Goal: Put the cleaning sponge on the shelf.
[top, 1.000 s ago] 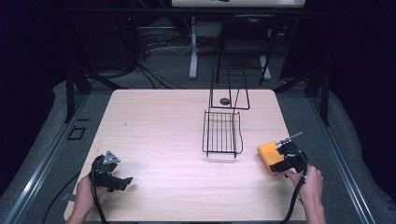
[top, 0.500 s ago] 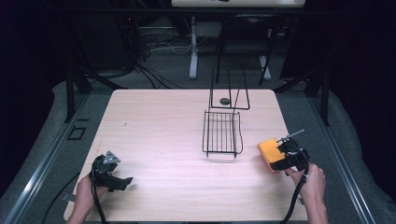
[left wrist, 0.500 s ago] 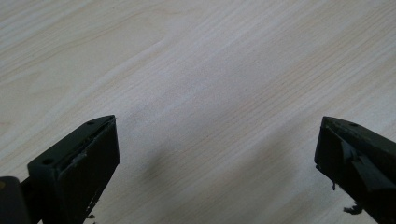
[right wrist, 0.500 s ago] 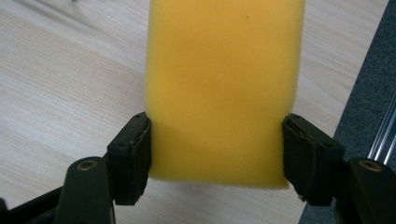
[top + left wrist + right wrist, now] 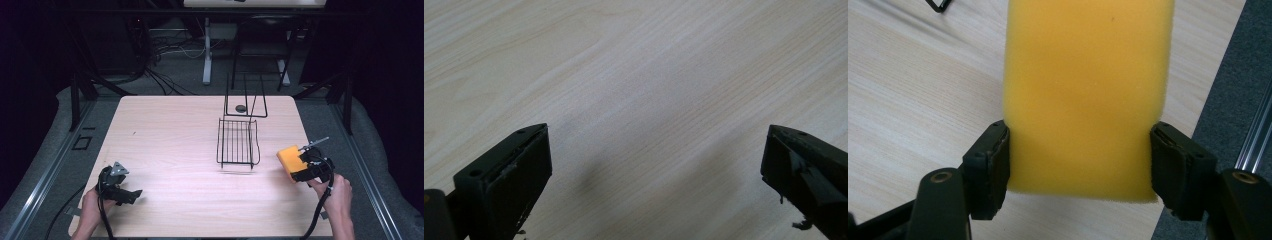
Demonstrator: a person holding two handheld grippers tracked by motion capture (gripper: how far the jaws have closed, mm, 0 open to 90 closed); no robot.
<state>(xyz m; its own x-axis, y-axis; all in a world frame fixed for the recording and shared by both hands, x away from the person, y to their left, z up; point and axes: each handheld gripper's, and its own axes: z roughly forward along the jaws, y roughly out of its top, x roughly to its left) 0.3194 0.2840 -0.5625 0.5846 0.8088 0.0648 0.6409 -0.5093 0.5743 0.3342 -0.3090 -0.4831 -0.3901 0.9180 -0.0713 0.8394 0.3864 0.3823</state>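
The table (image 5: pixel 175 145) fills the middle of the high view, bare on its left half. A black wire rack (image 5: pixel 238 142) sits right of centre, untouched, nothing in it. At lower right, the right tool (image 5: pixel 300 167) grips a yellow sponge (image 5: pixel 1088 95) by its sides; whatever is meant for it looks barely begun. At lower left, the left tool (image 5: pixel 656 165) gapes wide, holding nothing.

A lab or test room: bare wooden table (image 5: pixel 170 135) on dark carpet, loose cables (image 5: pixel 165 75) behind (metal frames too).
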